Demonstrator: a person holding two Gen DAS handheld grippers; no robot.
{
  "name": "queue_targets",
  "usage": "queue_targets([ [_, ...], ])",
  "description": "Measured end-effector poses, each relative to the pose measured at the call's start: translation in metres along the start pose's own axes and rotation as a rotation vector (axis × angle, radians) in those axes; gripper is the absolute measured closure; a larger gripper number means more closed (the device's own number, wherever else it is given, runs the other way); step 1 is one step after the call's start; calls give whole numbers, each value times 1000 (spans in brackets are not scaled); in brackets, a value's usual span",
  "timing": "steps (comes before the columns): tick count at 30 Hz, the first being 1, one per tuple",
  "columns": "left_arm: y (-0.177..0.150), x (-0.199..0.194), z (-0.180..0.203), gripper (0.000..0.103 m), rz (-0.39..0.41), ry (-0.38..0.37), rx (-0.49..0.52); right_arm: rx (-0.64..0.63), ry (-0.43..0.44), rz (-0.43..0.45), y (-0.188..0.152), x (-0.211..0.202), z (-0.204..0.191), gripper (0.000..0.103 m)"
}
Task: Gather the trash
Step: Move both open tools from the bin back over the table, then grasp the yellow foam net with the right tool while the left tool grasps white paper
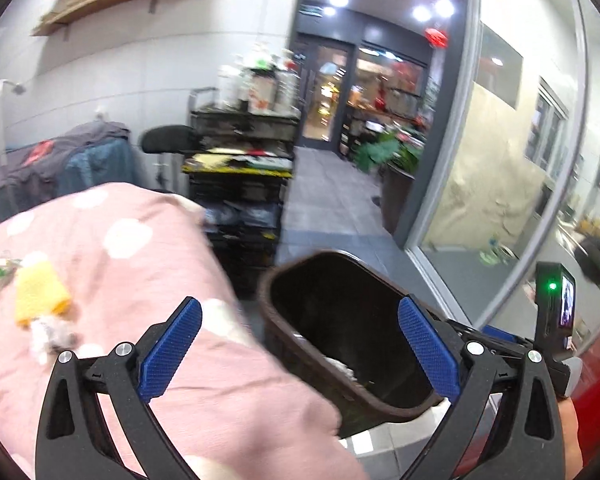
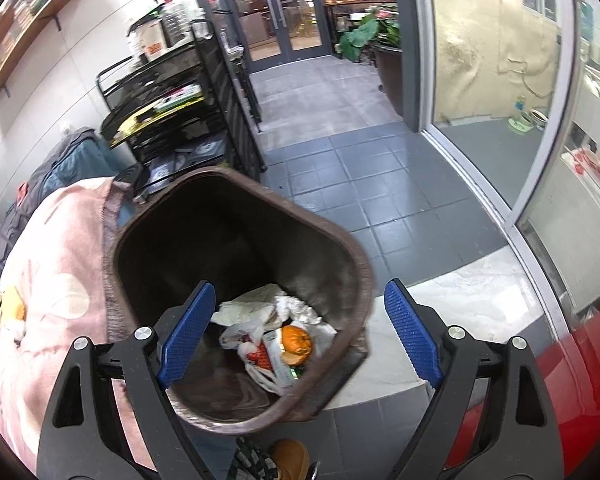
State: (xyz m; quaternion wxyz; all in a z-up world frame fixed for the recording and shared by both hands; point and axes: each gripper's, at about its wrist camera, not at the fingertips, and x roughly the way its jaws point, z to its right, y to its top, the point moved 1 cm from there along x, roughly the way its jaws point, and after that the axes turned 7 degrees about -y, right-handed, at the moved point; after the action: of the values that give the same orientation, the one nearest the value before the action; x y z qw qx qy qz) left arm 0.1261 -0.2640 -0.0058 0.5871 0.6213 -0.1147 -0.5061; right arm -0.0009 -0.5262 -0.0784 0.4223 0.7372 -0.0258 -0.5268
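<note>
Your left gripper (image 1: pixel 300 350) stands wide open with nothing between its ribbed blue pads (image 1: pixel 170 354), poised over the right edge of the pink cloth with pale round spots (image 1: pixel 148 248) that covers the table. Your right gripper (image 2: pixel 298 334) is spread just as wide and also holds nothing, its blue pads straddling the near rim of the dark brown plastic waste bin (image 2: pixel 356 256), which stands on the grey tiled floor (image 2: pixel 364 184) tight against the cloth's edge. Only the right wrist view looks down into the bin: there you see crumpled white paper (image 2: pixel 256 306), a thin white plastic bag with red print (image 2: pixel 246 340) and an orange rounded piece of peel or fruit (image 2: pixel 296 342) lying at the bottom. The left wrist view shows just the bin's smooth dark inner wall and a sliver of white inside, but it alone shows what lies on the cloth towards its left edge: a soft yellow rectangular piece (image 1: pixel 40 294), blurred, with crumpled white scraps (image 1: pixel 50 334) just beside it and small greenish bits (image 1: pixel 2 272) further left. Behind the table stands a black wire-mesh shelf cart (image 2: pixel 180 108) loaded with boxes.
</note>
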Motion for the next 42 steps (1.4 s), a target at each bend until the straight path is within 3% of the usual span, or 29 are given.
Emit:
queue_targets([
  [7,-4,-39,-37,6,62,83,-53,-84,78,5,-4,-8,-48,17],
  [15,-17,-79,-87,6,79,242,-90,-265,224,14,-14,-27,-129,17],
  [18,-25,-95,-109,6,69,307,-101,-325,296,7,-21,-37,-163,17],
  [27,-52,-142,-167,6,41,397,-165,-515,482,-61,-49,-62,-261,17],
  [36,-82,-168,-206,6,-29,516,-191,-658,576,-90,-72,-77,-337,17],
  [42,-91,-169,-224,6,-79,510,-204,-724,597,-138,-83,-69,-387,17],
])
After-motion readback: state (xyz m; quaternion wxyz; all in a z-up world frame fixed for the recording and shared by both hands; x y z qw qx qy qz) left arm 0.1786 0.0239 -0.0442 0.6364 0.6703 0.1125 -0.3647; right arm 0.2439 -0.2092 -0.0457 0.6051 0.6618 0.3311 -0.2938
